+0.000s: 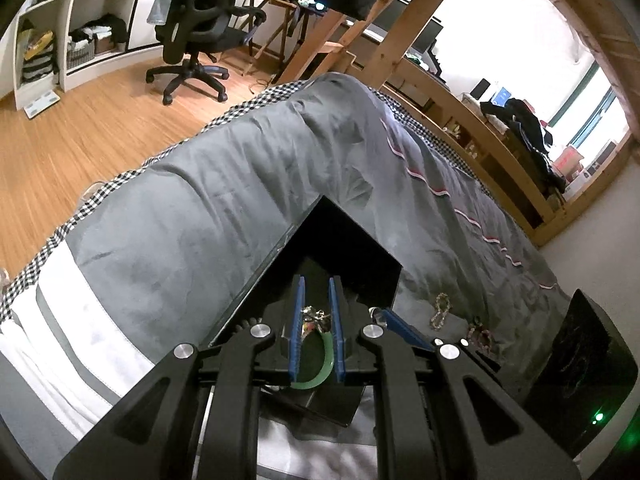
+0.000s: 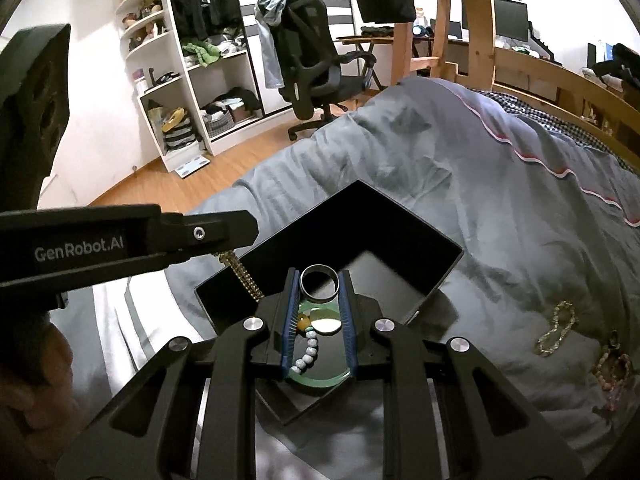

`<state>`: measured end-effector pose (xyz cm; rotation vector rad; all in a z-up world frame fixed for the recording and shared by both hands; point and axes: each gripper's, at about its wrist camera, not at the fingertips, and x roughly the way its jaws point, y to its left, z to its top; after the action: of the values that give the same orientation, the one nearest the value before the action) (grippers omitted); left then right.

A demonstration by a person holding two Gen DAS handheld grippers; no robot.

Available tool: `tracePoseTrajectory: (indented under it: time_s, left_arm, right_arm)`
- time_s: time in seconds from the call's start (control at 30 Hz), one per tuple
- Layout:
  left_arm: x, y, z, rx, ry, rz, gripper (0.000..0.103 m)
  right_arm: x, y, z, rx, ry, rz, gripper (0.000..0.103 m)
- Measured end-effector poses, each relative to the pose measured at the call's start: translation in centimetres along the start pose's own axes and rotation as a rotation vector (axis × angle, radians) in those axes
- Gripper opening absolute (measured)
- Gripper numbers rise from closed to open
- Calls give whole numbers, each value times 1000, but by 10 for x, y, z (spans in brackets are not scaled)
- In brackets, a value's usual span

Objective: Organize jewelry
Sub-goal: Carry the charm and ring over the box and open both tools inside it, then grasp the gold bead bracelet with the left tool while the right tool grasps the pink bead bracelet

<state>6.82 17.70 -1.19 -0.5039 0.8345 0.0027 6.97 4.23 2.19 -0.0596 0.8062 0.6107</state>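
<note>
A black open jewelry box (image 2: 404, 236) lies on the grey bedspread; it also shows in the left wrist view (image 1: 352, 248). My right gripper (image 2: 319, 278) is shut on a silver ring (image 2: 319, 283), held over the box. Below it in the box lie a green bangle (image 2: 320, 382), a string of pale beads (image 2: 308, 354) and a round mirror-like disc (image 2: 326, 326). My left gripper (image 2: 240, 254) is shut on a gold chain (image 2: 244, 274) that hangs over the box's left rim. In the left wrist view the gripper (image 1: 318, 284) holds the chain (image 1: 314, 316) above the green bangle (image 1: 320, 372).
Loose bracelets lie on the bedspread to the right of the box: a gold one (image 2: 558, 328) and a pink beaded one (image 2: 612, 364). A black device with a green light (image 1: 580, 372) stands at right. Office chair (image 2: 312, 64), shelves and a wooden bed frame (image 2: 476, 32) stand beyond.
</note>
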Motion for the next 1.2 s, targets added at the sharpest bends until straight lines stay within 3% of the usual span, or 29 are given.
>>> tracePoseTrajectory:
  time_s: [0.33, 0.37, 0.4, 0.47, 0.5, 0.57, 0.67, 0.83, 1.2]
  left_arm:
    - [-8, 4, 2, -27, -29, 25, 12]
    - [-10, 5, 2, -33, -38, 32, 19]
    - [-13, 7, 3, -46, -48, 40, 41]
    - [-19, 11, 4, -76, -81, 47, 68]
    - [-23, 11, 5, -78, -101, 50, 68]
    - [-27, 10, 7, -72, -120, 51, 71]
    - [-30, 14, 7, -116, -143, 8, 97]
    - [-20, 4, 3, -93, -106, -75, 97]
    - [0, -65, -27, 158, -78, -32, 97]
  right_arm:
    - [8, 0, -4, 9, 30, 17, 20]
    - [9, 0, -4, 11, 35, 17, 21]
    - [11, 0, -5, 16, 41, 15, 23]
    - [11, 0, -7, 23, 30, 16, 47]
    - [10, 0, -8, 24, 24, 15, 55]
    - [8, -1, -9, 31, 6, -19, 93]
    - [-3, -6, -10, 35, -27, -80, 98]
    - [-38, -50, -16, 96, -50, -205, 99]
    - [-154, -186, -45, 349, -141, -493, 99]
